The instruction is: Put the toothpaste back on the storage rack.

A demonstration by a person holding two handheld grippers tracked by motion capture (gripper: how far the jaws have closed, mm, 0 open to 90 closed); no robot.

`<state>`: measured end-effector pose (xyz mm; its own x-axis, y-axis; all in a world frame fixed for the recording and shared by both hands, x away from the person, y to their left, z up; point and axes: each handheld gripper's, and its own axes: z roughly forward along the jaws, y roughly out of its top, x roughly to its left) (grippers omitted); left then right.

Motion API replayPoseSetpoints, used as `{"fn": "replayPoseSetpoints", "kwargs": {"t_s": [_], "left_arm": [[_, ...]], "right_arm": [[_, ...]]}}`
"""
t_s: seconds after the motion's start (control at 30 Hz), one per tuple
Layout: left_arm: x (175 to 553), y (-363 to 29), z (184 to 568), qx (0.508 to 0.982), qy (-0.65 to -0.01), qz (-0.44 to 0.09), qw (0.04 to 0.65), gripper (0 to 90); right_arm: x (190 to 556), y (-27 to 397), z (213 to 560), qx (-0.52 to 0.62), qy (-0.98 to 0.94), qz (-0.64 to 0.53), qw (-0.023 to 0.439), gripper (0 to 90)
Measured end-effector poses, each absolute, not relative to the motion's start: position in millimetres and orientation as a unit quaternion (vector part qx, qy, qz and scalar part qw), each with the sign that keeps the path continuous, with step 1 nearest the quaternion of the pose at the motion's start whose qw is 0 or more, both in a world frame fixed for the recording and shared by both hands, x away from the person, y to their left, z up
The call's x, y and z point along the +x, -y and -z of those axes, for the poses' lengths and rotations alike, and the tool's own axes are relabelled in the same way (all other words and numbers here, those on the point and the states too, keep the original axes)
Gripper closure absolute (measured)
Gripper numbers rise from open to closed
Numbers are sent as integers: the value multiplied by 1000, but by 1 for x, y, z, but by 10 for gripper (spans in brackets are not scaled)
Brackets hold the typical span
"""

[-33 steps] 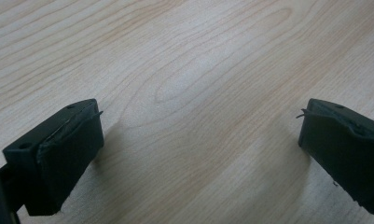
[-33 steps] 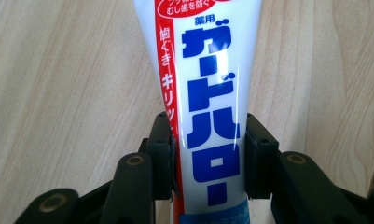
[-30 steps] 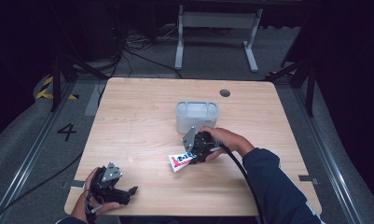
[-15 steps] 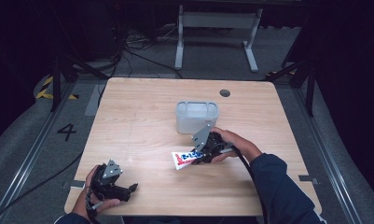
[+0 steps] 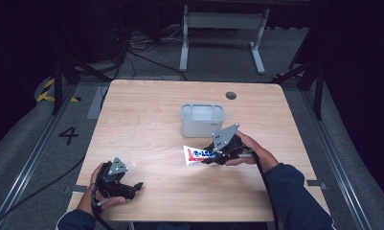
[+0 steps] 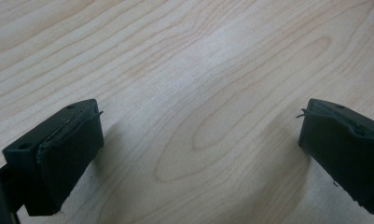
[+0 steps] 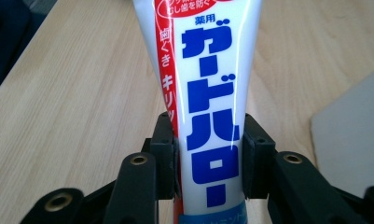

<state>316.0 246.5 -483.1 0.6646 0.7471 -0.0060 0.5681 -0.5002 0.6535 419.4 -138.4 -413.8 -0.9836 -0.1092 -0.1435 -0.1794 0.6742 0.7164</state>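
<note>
the right gripper (image 5: pixel 212 154) clamps a white toothpaste tube (image 5: pixel 199 155) between its jaws, the tube jutting out ahead of the claw, just off the grey container (image 5: pixel 202 120). the left gripper (image 5: pixel 132 188) rests wide open on the table (image 5: pixel 146 120).

The soft white plastic toothpaste tube (image 7: pixel 208 116) is showing bold blue Japanese lettering down its middle, a red stripe with white characters running along one edge, and a pale blue band peeking out at its base. The right hand-held gripper (image 7: pixel 208 163) is showing matte black all over, with brassy screw rings glinting on its arms; from above, its three-cornered plate is reading grey (image 5: pixel 226 136). The pale rounded plastic container (image 5: pixel 202 120) is looking whitish grey. The light wooden table (image 6: pixel 198 70) is displaying warm beige with darker wavy grain lines. The left hand-held gripper (image 6: pixel 198 154) is also showing black. Both sleeves are appearing dark navy.
</note>
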Motion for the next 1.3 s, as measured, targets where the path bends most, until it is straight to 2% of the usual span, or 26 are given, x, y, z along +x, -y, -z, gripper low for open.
{"fn": "replayPoseSetpoints", "kwargs": {"t_s": [0.67, 1.3], "left_arm": [[327, -243, 483, 858, -378, -133, 323, 2], [326, -243, 483, 856, -381, -136, 322, 4]], "right_arm": [[402, 164, 390, 16, -862, -492, 118, 644], [410, 160, 376, 62, -836, -532, 119, 639]]}}
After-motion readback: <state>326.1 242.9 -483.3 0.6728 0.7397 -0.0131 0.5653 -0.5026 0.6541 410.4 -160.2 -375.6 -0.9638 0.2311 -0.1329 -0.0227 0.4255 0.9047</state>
